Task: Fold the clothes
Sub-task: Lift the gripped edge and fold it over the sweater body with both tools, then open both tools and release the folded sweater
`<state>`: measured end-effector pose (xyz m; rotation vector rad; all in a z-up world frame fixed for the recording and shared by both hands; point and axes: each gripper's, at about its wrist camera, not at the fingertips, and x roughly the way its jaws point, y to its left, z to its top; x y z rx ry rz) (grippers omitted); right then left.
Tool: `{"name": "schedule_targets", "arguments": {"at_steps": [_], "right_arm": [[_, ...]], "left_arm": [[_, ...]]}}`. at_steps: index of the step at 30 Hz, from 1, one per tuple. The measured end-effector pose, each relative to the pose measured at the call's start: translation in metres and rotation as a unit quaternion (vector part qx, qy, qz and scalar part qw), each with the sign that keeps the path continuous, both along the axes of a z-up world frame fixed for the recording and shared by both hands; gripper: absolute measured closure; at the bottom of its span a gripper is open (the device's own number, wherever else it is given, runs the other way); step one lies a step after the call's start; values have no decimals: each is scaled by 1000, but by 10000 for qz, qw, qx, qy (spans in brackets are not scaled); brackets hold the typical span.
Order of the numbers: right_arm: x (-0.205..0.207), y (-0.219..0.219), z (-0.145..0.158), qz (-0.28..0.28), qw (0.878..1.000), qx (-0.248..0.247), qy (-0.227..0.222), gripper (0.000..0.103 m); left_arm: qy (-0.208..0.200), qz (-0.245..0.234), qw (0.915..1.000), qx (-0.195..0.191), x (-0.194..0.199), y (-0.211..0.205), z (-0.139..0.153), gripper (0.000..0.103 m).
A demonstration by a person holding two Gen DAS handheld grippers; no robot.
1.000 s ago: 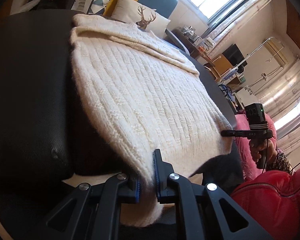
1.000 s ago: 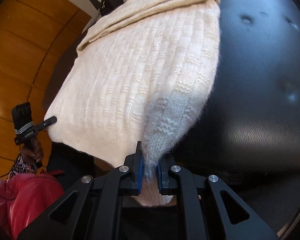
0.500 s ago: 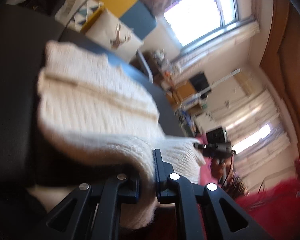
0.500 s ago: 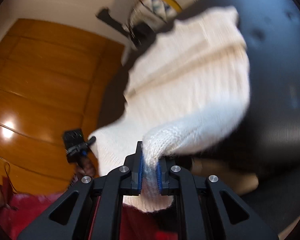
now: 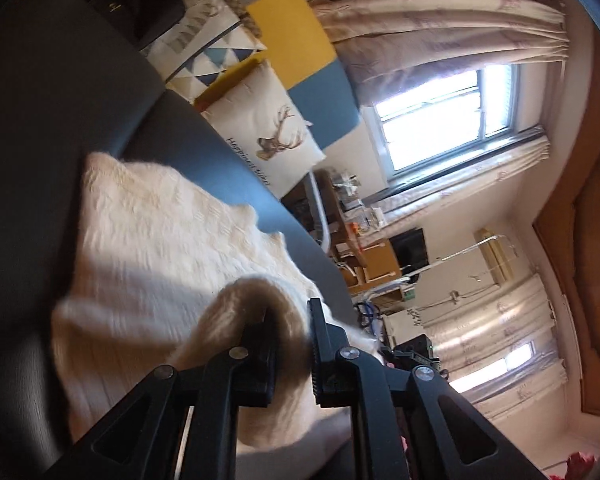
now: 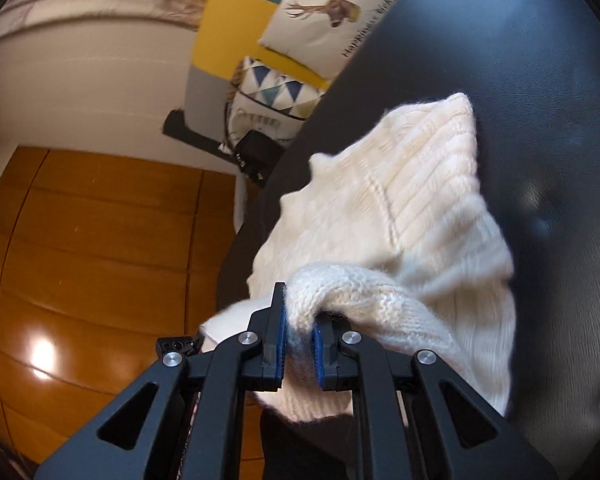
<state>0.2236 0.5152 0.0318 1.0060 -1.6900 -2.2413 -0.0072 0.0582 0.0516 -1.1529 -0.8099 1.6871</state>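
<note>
A cream knit sweater (image 5: pixel 156 248) lies on a dark leather seat (image 5: pixel 60 120). Its near hem is lifted and curled forward over the body. My left gripper (image 5: pixel 294 334) is shut on one corner of that hem, the knit bunched between its jaws. In the right wrist view the same sweater (image 6: pixel 404 208) rests on the seat (image 6: pixel 540 80), and my right gripper (image 6: pixel 300 336) is shut on the other hem corner, its blue pads pressing the wool. The far end of the sweater stays flat on the seat.
A deer-print cushion (image 5: pixel 268 136), a triangle-pattern cushion (image 5: pixel 208 52) and a black handbag (image 5: pixel 136 4) sit beyond the seat. A window (image 5: pixel 444 120) and a cluttered desk (image 5: pixel 364 240) stand further back. Wooden flooring (image 6: pixel 84 264) lies beside the seat.
Both grippers have carried the sweater's near hem forward over its body and rolled as they went. The sweater, spread flat a second ago, is now doubling over.
</note>
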Motion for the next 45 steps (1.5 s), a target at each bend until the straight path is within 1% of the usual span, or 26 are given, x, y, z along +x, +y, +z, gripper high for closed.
{"name": "schedule_targets", "arguments": {"at_steps": [2,6,9,11,12,13,15,16,19,20,21,24,26,28,29,30,31,33,35,36,37,38,41,43,44,45], "right_arm": [[-16,4,-8,-33,10000,-73,-15,92],[-39,13,-14,-86,9996,-275,76,92],[-57,28,-26,-390,9981,-487,-3,91],[-66,41,-48,-749,9945,-639,-353,85],[-70,46,-61,-910,9916,-715,-585,85],[-73,51,-80,-1052,9872,-967,-707,85],[-74,54,-99,-1194,9804,-1494,-470,85],[-75,54,-98,-1175,9816,-1455,-392,85],[-79,54,-96,-1116,9840,-1361,-258,82],[-82,55,-96,-1117,9830,-1426,-310,79],[-85,55,-96,-1123,9816,-1501,-350,71],[-84,62,-92,-1395,9665,-2155,82,46],[-82,67,-93,-1819,9477,-2562,560,44],[-79,70,-85,-1876,9537,-2253,668,44],[-78,71,-81,-1894,9568,-2088,711,44],[-79,69,-77,-1765,9670,-1744,586,44],[-78,64,-68,-1597,9804,-1093,378,44],[-75,49,-52,-1326,9902,419,93,44],[-82,22,-45,-1052,9780,1803,20,44],[-87,5,-39,-791,9645,2519,-13,44],[-92,-13,-32,-525,9453,3220,-46,44],[-97,-30,-25,-256,9203,3902,-79,44],[-114,-81,-12,448,8218,5679,-84,44],[-127,-93,-17,550,7938,6055,-180,44],[-135,-93,-24,576,7925,6056,-430,44],[-145,-89,-36,658,7946,5976,-842,41]], "left_arm": [[-70,15,9999,-93,-14,10,-8,93],[-194,64,9998,-6,-36,20,-13,93],[-393,265,9989,42,-55,21,-22,89],[-835,581,9947,-151,-73,20,-44,87],[-1217,763,9895,-156,-81,17,-60,87],[-1574,907,9834,-3,-85,14,-76,87],[-1979,1139,9721,547,-85,5,-94,87],[-2012,1227,9693,705,-85,2,-98,87],[-1756,1149,9766,476,-89,8,-93,87],[-1703,1106,9784,382,-92,12,-89,87],[-1701,1120,9783,378,-95,15,-87,87],[-1824,1326,9727,556,-101,17,-81,86],[-1852,1473,9695,632,-102,14,-75,84],[-1663,1529,9732,433,-102,13,-62,84],[-1367,1559,9782,144,-99,13,-52,84],[-1035,1593,9816,-176,-95,13,-40,84],[-602,1710,9820,-527,-88,13,-28,84],[259,1819,9773,-1050,-69,23,-7,83],[870,1623,9716,-1488,-54,44,2,83],[1184,1429,9664,-1776,-46,60,5,83],[1453,1232,9608,-2013,-40,74,6,83],[1746,1037,9513,-2317,-33,89,5,83],[2500,616,9127,-3173,-16,130,-6,80],[2622,457,8866,-3783,-13,146,-26,79],[2676,434,8819,-3858,-11,149,-30,79],[2726,468,8813,-3832,-11,149,-27,78]]}}
